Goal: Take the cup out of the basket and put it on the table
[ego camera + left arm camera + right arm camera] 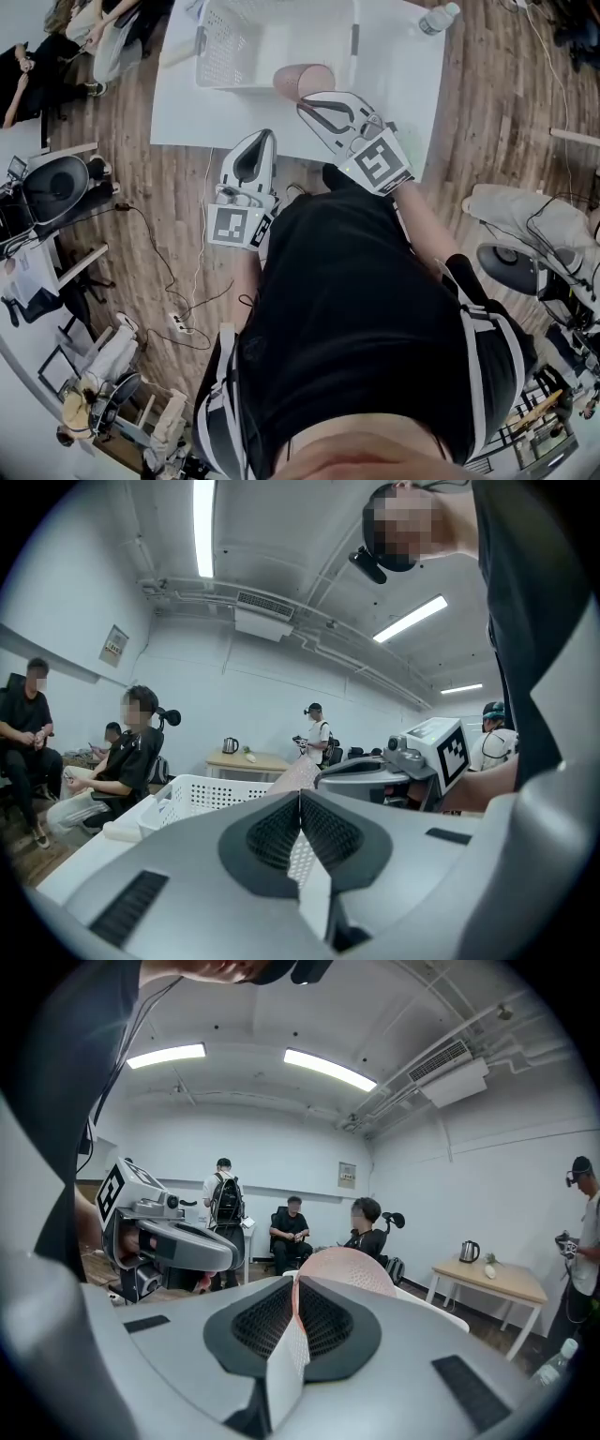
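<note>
A pink cup [302, 80] hangs at the near edge of the white basket [234, 47] on the white table [403, 84]. My right gripper [312, 105] is shut on the cup's rim. In the right gripper view the cup [345, 1267] bulges just past the closed gripper [296, 1286], its thin wall pinched between the pads. I cannot tell whether the cup touches the table. My left gripper [255, 150] is at the table's front edge, shut on nothing. From the left gripper [300, 799] I see the basket [202, 794], the cup [298, 774] and the right gripper [375, 778] ahead.
A clear plastic bottle [437, 19] lies at the table's far right corner. Cables and a power strip [178, 323] trail over the wooden floor on the left. Several people sit or stand around the room; a side table with a kettle [231, 745] stands at the back.
</note>
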Motion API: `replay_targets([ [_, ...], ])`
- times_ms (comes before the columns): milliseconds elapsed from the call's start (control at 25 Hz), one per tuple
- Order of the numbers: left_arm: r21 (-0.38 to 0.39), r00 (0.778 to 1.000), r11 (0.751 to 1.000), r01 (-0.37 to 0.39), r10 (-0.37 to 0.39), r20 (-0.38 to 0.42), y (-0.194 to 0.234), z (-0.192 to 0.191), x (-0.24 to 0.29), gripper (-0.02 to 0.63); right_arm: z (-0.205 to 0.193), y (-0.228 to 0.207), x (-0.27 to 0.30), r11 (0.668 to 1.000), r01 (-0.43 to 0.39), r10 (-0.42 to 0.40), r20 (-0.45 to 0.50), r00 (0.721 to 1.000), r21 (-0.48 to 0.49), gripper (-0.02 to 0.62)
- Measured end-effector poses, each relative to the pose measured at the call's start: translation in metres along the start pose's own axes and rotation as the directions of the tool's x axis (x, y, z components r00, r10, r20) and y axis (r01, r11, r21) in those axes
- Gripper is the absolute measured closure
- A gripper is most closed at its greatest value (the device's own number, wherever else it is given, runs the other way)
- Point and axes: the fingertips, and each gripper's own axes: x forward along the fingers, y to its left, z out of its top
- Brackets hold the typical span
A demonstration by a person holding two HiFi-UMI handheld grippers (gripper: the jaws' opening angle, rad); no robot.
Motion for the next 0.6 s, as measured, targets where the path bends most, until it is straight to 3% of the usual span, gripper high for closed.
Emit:
replay_targets([
  [600,0.026,0.995,0.995,0.094,-0.095,0.036,-0.002,-0.013,-0.114,0.584,0.009,0.092,-0.021,0.987,0.160,-0.159,-0.053,0.986,0.018,0.560],
])
